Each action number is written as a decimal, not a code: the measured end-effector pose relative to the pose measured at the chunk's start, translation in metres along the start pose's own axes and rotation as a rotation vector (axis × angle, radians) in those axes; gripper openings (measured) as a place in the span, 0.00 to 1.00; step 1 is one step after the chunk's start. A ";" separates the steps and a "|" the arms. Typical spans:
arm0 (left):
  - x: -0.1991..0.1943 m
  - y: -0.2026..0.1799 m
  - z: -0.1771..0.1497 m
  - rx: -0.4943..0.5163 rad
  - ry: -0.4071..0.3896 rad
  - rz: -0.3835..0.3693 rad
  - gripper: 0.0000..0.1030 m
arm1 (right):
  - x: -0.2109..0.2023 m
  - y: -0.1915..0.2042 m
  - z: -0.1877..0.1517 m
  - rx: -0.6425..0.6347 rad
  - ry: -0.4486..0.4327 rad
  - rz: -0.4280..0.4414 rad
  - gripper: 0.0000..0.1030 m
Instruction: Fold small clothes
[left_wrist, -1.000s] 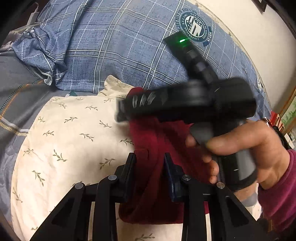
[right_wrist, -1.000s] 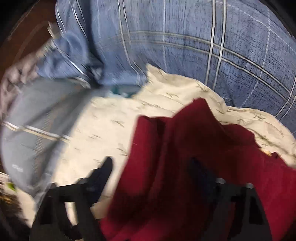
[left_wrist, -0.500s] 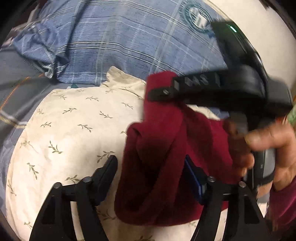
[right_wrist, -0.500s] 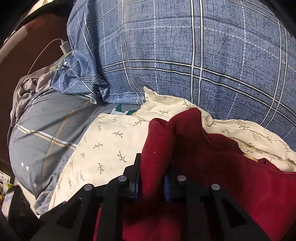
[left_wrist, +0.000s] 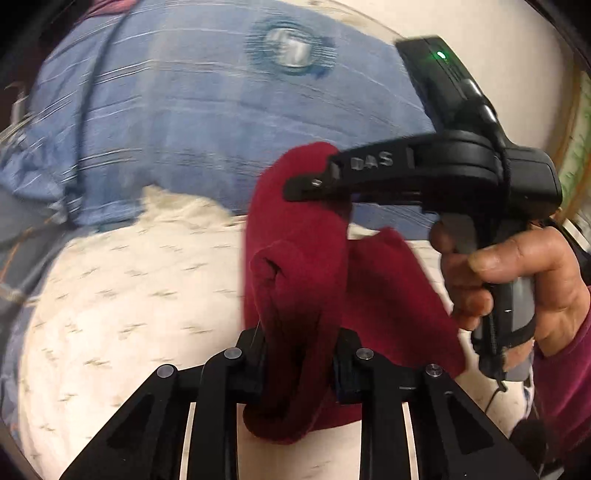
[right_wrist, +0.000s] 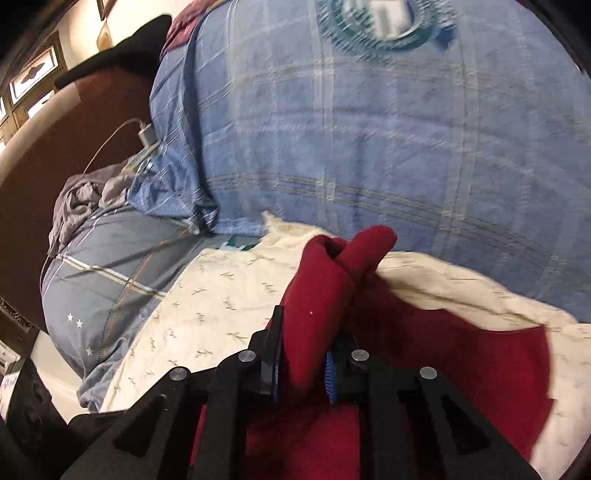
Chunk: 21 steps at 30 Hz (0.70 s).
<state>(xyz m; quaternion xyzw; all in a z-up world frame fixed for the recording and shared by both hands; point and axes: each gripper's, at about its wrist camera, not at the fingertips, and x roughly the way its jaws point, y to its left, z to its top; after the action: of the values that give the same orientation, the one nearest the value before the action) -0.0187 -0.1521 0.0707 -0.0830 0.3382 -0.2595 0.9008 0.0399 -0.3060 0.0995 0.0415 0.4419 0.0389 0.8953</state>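
Left wrist view: the left gripper (left_wrist: 299, 354) pinches a bunched fold of the red garment (left_wrist: 295, 258), lifted over the cream pillow (left_wrist: 129, 295); the right gripper (left_wrist: 317, 184) clamps its upper edge. Right wrist view: fingers closed on thick, floppy, light fleece (right_wrist: 325, 295), so I'd grab hems or corners, not bunches.

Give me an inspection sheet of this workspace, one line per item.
Surface: cream sheet with a leaf print, spread over a bed.
Job's things: red garment, bunched, lifted between both grippers; its far part lies on the sheet.
Clutter: blue checked quilt behind; grey pillow at the side.
Grippers: left gripper shut on the garment; right gripper shut on another fold.
Cables: white charger with its cable, beside the quilt.
Surroundings: brown headboard, pale wall.
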 end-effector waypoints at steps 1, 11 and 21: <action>0.004 -0.010 0.002 0.009 0.008 -0.014 0.22 | -0.008 -0.008 -0.001 0.005 -0.008 -0.016 0.16; 0.074 -0.105 -0.002 0.128 0.136 -0.117 0.21 | -0.055 -0.133 -0.045 0.201 -0.030 -0.142 0.15; 0.077 -0.111 -0.017 0.197 0.245 -0.175 0.61 | -0.027 -0.178 -0.087 0.344 0.028 -0.184 0.31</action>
<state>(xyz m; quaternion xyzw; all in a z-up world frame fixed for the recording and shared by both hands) -0.0269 -0.2867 0.0505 0.0090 0.4099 -0.3769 0.8306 -0.0391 -0.4825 0.0486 0.1529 0.4564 -0.1185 0.8685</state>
